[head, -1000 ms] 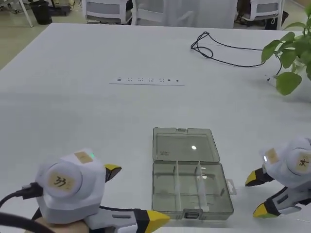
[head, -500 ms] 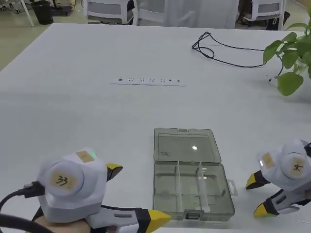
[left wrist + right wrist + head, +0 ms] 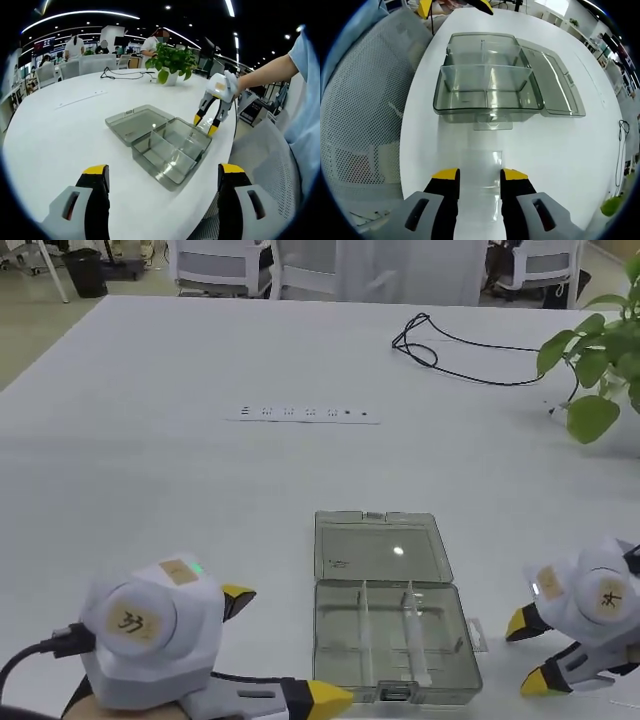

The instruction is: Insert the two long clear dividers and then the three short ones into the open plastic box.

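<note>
Although the right gripper (image 3: pixel 480 175) has its jaws partly apart, I cannot tell whether they pinch anything: a flat clear piece (image 3: pixel 491 162), likely 1 of the short dividers, lies on the white table (image 3: pixel 560 150) between and just ahead of the yellow tips. The left gripper (image 3: pixel 162 171) is spread wide and holds nothing, hovering at the near left of the table. Just left of the right gripper sits the open plastic box (image 3: pixel 395 672), close to the table's near edge, its lid (image 3: pixel 380 550) folded flat on the far side. 2 long dividers (image 3: pixel 362 625) stand upright in it, running near to far and splitting it into 3 lanes, so the short ones look to be the step in hand. Whether any short one is seated is too faint to say. The next move calls for lifting the clear piece by an edge, turning it upright and lining it up across a lane. The box is smoky grey and see-through, and its dividers almost vanish against it.
</note>
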Motion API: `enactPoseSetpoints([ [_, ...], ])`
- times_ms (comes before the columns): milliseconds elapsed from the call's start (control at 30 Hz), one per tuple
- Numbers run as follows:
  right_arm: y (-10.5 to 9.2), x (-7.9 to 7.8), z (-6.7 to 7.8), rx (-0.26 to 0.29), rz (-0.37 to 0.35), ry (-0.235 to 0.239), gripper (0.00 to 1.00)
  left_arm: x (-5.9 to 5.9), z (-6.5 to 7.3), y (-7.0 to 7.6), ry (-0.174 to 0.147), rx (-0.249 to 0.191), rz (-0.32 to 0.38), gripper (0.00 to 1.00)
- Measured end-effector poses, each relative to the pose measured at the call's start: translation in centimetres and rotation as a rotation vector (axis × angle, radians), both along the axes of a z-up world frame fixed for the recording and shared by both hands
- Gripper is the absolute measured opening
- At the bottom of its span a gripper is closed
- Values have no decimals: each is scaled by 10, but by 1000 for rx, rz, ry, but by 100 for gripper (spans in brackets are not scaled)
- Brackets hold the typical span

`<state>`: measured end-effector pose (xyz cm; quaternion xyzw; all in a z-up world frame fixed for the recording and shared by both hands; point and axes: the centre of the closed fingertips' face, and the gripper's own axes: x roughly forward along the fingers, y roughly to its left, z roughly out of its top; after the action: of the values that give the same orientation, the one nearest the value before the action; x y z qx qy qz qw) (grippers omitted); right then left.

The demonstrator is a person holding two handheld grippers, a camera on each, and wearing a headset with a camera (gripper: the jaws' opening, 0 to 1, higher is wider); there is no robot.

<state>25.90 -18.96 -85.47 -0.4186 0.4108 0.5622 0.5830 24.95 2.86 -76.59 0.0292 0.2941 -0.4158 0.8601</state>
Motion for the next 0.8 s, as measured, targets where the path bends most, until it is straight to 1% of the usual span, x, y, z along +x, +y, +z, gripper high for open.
enactPoseSetpoints([
  [233, -1, 3, 3, 11, -30, -14, 32, 2, 0, -1, 1, -2, -2, 91],
  [467, -1, 7, 12, 38, -63, -43, 32, 3, 0, -2, 6, -12, 2, 91],
  [567, 0, 11, 19, 49, -74, -69, 32, 4, 1, -4, 18, -34, 15, 90],
  [667, 2, 15, 27, 66, -88, -99, 32, 5, 1, -5, 24, -39, 21, 90],
  [700, 4, 17, 32, 77, -90, -121, 32, 5, 1, -5, 25, -40, 23, 90],
  [733, 5, 17, 35, 81, -91, -127, 32, 6, 2, -6, 27, -44, 25, 89],
  [800, 10, 18, 43, 96, -92, -156, 32, 8, 2, -8, 32, -48, 28, 88],
])
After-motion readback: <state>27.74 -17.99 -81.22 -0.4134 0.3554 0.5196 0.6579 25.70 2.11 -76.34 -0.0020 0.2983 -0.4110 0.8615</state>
